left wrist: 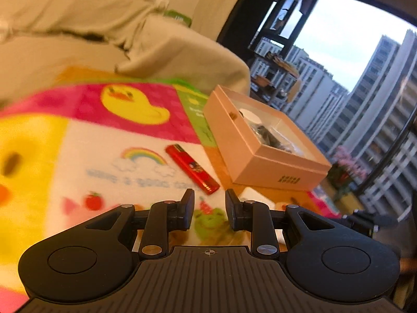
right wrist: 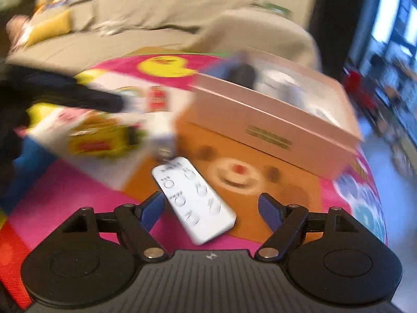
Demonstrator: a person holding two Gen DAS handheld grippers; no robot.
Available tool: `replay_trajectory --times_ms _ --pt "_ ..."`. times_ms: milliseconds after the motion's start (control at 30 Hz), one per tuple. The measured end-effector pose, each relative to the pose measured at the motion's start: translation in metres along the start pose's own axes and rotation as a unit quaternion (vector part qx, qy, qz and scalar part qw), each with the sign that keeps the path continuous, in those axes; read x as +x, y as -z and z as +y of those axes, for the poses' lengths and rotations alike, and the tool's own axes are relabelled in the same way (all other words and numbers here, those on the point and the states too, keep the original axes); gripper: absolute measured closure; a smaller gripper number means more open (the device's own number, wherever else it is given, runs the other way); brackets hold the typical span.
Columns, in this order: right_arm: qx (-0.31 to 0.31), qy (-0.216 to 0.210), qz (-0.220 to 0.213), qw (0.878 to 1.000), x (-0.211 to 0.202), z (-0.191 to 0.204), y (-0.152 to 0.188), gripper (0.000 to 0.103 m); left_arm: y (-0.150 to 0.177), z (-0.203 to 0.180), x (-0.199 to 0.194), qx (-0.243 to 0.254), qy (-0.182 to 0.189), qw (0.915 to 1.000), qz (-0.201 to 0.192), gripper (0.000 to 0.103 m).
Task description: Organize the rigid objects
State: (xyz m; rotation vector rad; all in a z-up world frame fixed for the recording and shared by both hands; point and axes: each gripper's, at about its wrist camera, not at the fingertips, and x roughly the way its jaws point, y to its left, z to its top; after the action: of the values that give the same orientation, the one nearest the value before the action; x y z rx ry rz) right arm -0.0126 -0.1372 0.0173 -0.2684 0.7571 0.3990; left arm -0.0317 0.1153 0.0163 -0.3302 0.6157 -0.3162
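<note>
Writing: on the play mat (left wrist: 78,143) a line of blue lettering under a rainbow sits left of and ahead of the left gripper (left wrist: 209,203), too blurred to read; the pink box (left wrist: 263,151) carries a small dark gold stamp on its near side, also unreadable; the white remote (right wrist: 194,198) shows rows of round button marks with tiny captions that cannot be made out.

Left gripper: its black jaws stand close together with a narrow gap and nothing between them; they hang above the mat.

Red lighter (left wrist: 191,168): one, lying flat on the mat just ahead of the left jaws and slightly to their left, with a small printed picture on its side; it is clear of the pads.

Pink box, left view: one, ahead and to the right of the left jaws, open-topped, with dark items and something white inside that are hard to tell apart.

Right gripper (right wrist: 211,206): blue-padded jaws spread wide and gripping nothing; no pad touches the remote.

White remote: one, lying aslant on the mat between the right jaws, its near end closest to the camera.

Hard to see, right view: smeared by motion; a yellow packet (right wrist: 99,140) and a dark blurred shape lie ahead to the left, the pink box (right wrist: 273,120) ahead to the right.
</note>
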Motion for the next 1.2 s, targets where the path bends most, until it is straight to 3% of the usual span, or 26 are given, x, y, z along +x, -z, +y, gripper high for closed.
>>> replay_trajectory --times_ms 67,133,233,400,567,800,967,1067,1133,1200 --pt "0.046 -0.025 0.01 0.999 0.0 -0.022 0.005 0.018 0.003 -0.01 -0.014 0.036 -0.003 0.9994 0.004 0.075" --pt "0.048 -0.043 -0.003 0.998 -0.005 -0.03 0.013 0.017 0.008 -0.022 -0.02 0.069 0.001 0.9974 0.018 0.075" --pt "0.023 -0.056 -0.011 0.998 -0.004 -0.027 0.026 0.0 0.018 -0.042 -0.017 0.125 -0.017 0.9911 0.042 0.074" --pt "0.019 -0.065 -0.024 0.997 -0.003 -0.026 0.035 0.0 0.033 -0.063 0.0 0.21 -0.078 0.9726 0.062 0.062" --pt "0.011 -0.072 -0.017 0.997 -0.007 -0.025 0.035 0.0 0.034 -0.065 0.016 0.197 -0.062 0.9736 0.097 0.062" --pt "0.008 -0.072 -0.026 0.997 -0.009 -0.025 0.04 0.0 0.026 -0.069 0.035 0.164 -0.048 0.981 0.091 0.062" --pt "0.006 -0.068 -0.023 0.997 -0.01 -0.023 0.04 0.0 0.037 -0.068 0.023 0.173 -0.057 0.9809 0.069 0.071" --pt "0.015 -0.068 -0.019 0.997 -0.012 -0.02 0.035 0.002 0.038 -0.056 0.012 0.141 -0.054 0.9869 0.058 0.071" --pt "0.006 -0.081 -0.035 0.996 -0.018 -0.012 0.029 0.005 0.035 -0.041 0.004 0.116 -0.078 0.9893 0.043 0.071" --pt "-0.012 -0.076 -0.058 0.995 -0.023 -0.001 0.017 0.012 0.032 -0.026 -0.002 0.097 -0.129 0.9866 0.026 0.071"
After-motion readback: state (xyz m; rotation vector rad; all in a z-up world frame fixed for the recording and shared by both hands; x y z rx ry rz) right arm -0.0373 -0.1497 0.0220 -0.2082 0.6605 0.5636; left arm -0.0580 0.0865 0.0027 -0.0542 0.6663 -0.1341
